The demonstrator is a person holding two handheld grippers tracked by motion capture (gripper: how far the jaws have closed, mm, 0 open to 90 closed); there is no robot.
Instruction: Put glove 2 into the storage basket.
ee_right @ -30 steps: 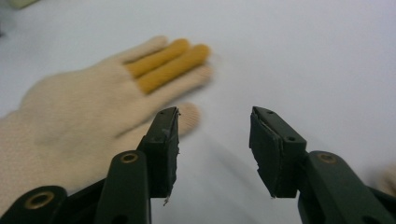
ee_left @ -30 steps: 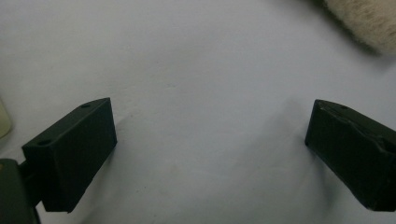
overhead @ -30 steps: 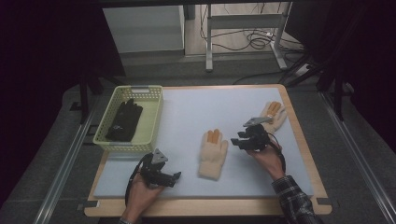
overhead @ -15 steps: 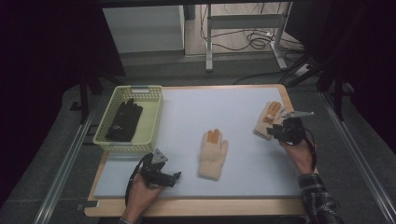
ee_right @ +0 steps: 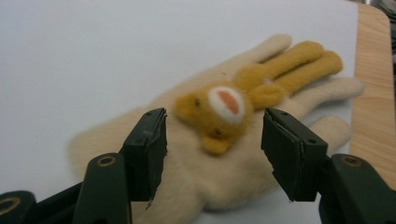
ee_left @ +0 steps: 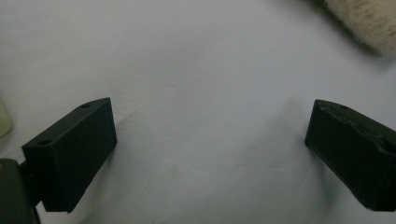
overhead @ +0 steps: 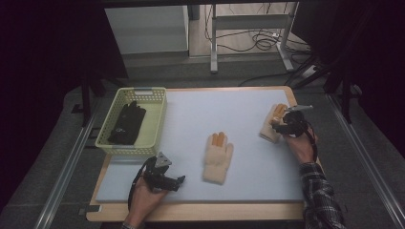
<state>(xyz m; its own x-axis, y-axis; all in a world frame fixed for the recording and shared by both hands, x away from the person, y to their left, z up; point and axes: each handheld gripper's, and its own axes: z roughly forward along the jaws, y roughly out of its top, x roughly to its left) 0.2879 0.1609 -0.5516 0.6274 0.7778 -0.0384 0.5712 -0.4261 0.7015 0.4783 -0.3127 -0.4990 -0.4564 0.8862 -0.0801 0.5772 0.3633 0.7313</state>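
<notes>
right gripper: jaws apart, just been opening, hovering right over the far-right glove with nothing pinched between them

far-right glove: cream, little bear patch on it, lying flat at the right edge of the counter

left gripper: jaws spread wide over bare mat, holding nothing, near the front-left corner

middle glove: cream with orange fingers, flat on the mat, well apart from both grippers

basket: pale yellow, back left, black gloves inside
</notes>
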